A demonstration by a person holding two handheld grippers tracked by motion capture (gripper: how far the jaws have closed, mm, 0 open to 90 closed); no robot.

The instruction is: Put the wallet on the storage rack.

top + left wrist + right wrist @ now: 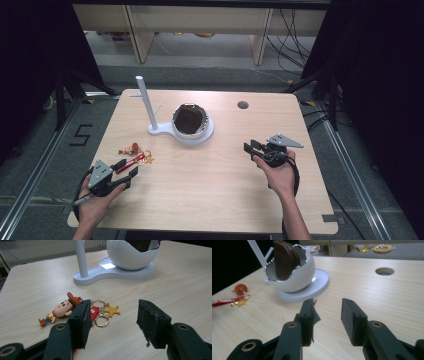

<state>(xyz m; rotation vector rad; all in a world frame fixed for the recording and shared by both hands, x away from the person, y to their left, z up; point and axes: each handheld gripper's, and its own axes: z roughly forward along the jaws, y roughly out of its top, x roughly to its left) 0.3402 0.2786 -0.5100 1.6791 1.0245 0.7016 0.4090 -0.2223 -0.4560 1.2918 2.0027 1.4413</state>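
Two forearms over the table, left gripper (126, 170) gaping wide beside keychain (134, 154), right gripper (251, 148) narrower, holding nothing.

The keychain's (75, 308) red strap is partly hidden behind 1 jaw.

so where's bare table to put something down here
Most of the table is bare: the wide middle strip between the left gripper and right gripper, and the far right around the round hole. It is crowded at the left, where the keychain lies before the white stand.
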